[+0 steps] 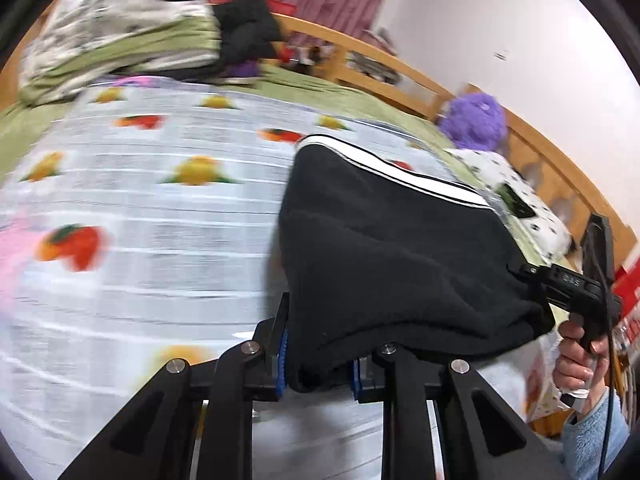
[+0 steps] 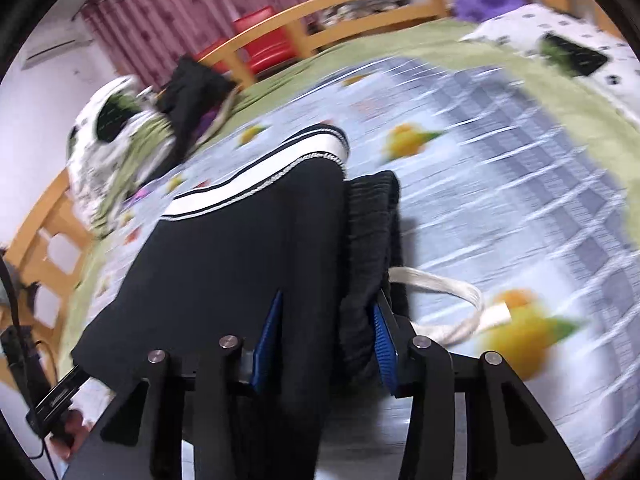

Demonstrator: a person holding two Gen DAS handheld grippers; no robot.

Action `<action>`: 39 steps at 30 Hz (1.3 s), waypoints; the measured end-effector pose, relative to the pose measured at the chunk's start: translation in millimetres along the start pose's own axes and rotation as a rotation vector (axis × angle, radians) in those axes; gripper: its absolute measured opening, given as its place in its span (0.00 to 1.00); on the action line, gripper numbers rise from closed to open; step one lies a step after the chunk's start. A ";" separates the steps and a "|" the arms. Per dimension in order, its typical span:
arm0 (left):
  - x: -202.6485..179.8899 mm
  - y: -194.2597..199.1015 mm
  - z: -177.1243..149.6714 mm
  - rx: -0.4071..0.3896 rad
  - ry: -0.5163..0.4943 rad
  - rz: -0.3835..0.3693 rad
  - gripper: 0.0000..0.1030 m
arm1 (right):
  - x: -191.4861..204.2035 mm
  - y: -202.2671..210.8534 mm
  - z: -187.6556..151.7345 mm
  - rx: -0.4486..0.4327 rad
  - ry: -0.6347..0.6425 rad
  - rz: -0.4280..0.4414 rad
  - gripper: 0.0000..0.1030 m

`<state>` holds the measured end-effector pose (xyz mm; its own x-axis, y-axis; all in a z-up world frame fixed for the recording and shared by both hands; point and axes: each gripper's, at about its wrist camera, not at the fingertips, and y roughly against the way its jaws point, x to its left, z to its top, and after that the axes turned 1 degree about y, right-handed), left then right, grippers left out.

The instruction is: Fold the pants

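Two grippers share the load: the left gripper and the right gripper each have their jaws pinching an edge of the pants, held lifted above the fruit-print sheet on the bed. Soft, limp and fairly thick, they probably sag between grips, so corners suit best. Black fleecy cloth, white side stripe, white drawstring dangling.

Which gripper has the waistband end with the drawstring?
The right gripper: the white drawstring hangs beside its fingers. The left gripper grips plain black pants fabric only.
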<state>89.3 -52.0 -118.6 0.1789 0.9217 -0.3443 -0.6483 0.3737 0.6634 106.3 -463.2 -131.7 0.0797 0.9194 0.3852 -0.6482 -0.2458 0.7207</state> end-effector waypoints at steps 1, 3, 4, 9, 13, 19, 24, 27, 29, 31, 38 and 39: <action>21.3 12.1 -0.1 -0.007 0.011 0.028 0.21 | 22.0 -10.2 -4.2 0.021 0.022 0.033 0.40; 51.1 29.1 -1.8 -0.021 0.037 0.064 0.21 | 57.5 -25.7 -13.6 0.051 0.050 0.081 0.39; 66.2 37.9 -3.3 -0.026 0.054 0.081 0.21 | 72.7 -32.3 -18.1 0.065 0.061 0.099 0.39; 119.9 67.0 -18.8 -0.016 0.107 0.143 0.21 | 147.6 -57.7 -45.2 0.086 0.147 0.144 0.39; 132.2 67.9 -34.8 0.071 0.088 0.146 0.28 | 170.7 -50.7 -51.5 0.069 0.194 0.103 0.41; 141.4 95.4 -55.5 0.058 0.011 0.213 0.56 | 188.4 -35.8 -35.6 -0.006 0.286 -0.030 0.42; 157.2 107.9 -62.0 0.013 0.038 0.199 0.58 | 184.8 -27.1 -18.5 -0.063 0.270 -0.036 0.47; 162.3 105.4 -60.4 0.010 0.078 0.164 0.59 | 192.1 -47.1 -8.4 -0.013 0.261 -0.017 0.47; 161.3 104.3 -60.4 0.009 0.068 0.169 0.59 | 204.2 -69.3 -3.5 0.025 0.293 0.005 0.47; 159.5 104.5 -59.9 0.003 0.055 0.177 0.59 | 209.7 -91.8 -1.4 0.059 0.304 -0.083 0.47; 160.3 111.9 -62.5 -0.021 0.044 0.163 0.59 | 188.0 -70.1 2.8 0.055 0.193 0.057 0.10; 161.5 113.9 -62.2 -0.026 0.050 0.149 0.59 | 183.7 -58.0 2.4 0.025 0.172 0.065 0.10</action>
<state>-1.7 132.9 -140.0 0.0427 0.9600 -0.2769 -0.6836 0.2302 0.6926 160.3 -280.9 -101.4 -0.0936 0.9396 0.3292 -0.6286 -0.3122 0.7124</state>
